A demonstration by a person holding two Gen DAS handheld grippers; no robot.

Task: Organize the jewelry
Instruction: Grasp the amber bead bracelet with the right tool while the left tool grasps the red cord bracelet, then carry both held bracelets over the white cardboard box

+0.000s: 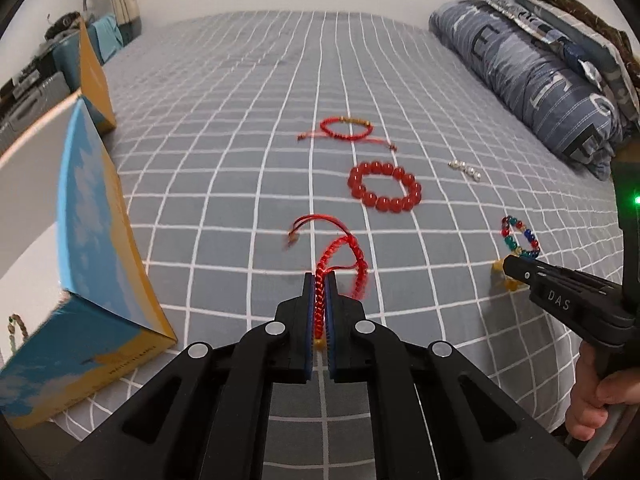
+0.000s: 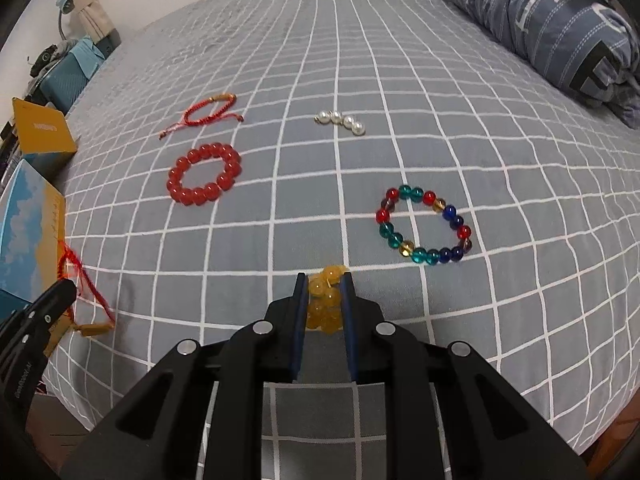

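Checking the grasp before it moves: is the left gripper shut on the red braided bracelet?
Shut. The left gripper has both pads pressed against the red braided bracelet, whose loop and cords dangle above the bedsheet.

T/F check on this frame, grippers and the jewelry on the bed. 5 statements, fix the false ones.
1. The left gripper is shut on a red braided cord bracelet. True.
2. The right gripper is open with nothing between its fingers. False: it is shut on a yellow bead bracelet.
3. The multicolored bead bracelet lies on the bed sheet, not held by either gripper. True.
4. The red bead bracelet sits inside the blue and yellow box. False: it lies on the sheet, apart from the box.
5. The string of white pearls lies next to the red bead bracelet, touching it. False: they lie well apart.
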